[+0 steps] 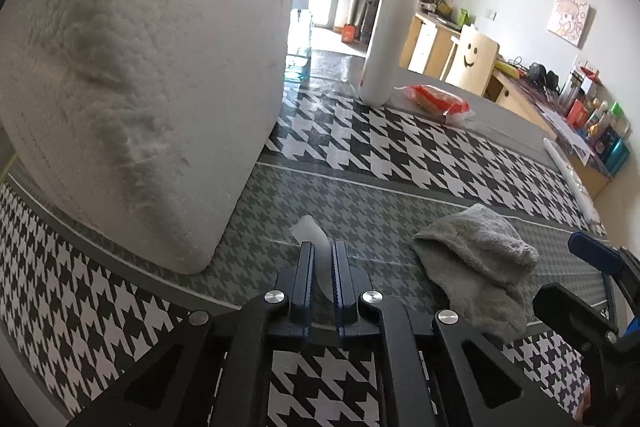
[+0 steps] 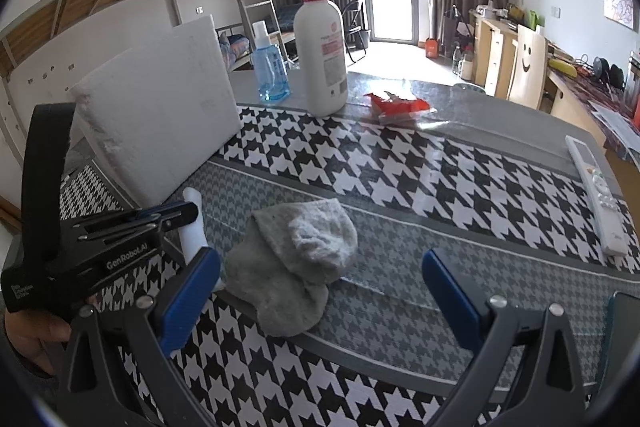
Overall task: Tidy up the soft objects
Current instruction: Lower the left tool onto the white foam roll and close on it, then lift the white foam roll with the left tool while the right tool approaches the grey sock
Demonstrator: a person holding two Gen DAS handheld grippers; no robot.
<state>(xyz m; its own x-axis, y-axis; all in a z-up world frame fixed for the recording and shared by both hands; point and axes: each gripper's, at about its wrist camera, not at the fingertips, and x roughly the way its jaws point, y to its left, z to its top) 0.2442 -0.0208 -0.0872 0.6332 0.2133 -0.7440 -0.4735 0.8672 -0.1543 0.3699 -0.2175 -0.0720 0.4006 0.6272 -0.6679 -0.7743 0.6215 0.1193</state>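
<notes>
On the table, which carries a black-and-white houndstooth cloth, a grey sock lies crumpled on the grey-patterned band, in front of the right hand-held gripper. That gripper's blue-padded jaws stand wide apart, one on each side of the sock, gripping nothing. In the left wrist view the same grey sock lies just right of the left hand-held gripper, whose jaws are drawn close together and clamped on a white sock; its end sticks out past the fingertips. From the right wrist view the white sock hangs in the left gripper beside the grey one; whether the two touch cannot be told. A white foam block stands tilted at the left of the table. Further back stand a white pump bottle with a red top and a blue spray bottle. A red packet lies right of the pump bottle. A white remote control lies near the right edge.
</notes>
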